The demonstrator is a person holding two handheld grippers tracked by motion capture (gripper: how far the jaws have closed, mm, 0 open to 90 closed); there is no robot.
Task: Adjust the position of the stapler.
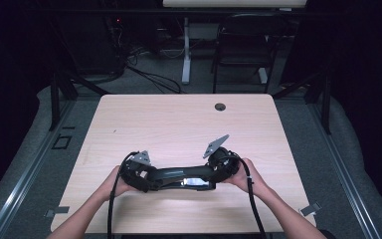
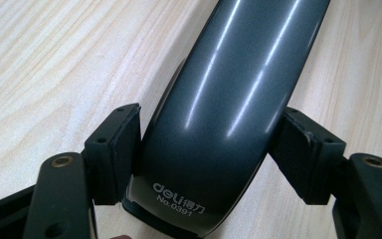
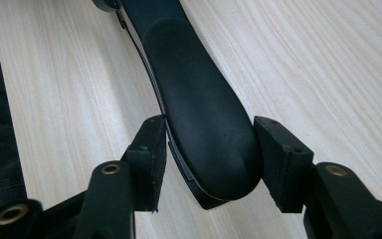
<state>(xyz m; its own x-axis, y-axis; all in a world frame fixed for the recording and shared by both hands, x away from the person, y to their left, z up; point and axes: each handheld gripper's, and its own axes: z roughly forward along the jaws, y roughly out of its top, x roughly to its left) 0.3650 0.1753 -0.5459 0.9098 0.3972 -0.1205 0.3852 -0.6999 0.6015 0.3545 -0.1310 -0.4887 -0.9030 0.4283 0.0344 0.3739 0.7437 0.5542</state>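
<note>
black stapler [image 1: 181,177] between both grippers, seemingly

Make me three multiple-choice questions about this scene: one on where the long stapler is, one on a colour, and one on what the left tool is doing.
1. Where is the long dark plastic stapler?
A. At the table's far edge
B. Near the person's edge of the light wooden table, between the left tool and the right tool
C. On the floor

2. What colour is the printed lettering on the stapler's glossy end?
A. White
B. Red
C. Yellow

3. How do the left tool's jaws stand?
A. Wide open, well clear of the stapler
B. Closed on the stapler's glossy end
C. Fully shut on nothing

Answers:
1 B: the high view shows it spanning from tool to tool.
2 A: the left gripper view shows white print.
3 B: both pads press on its sides.
</note>
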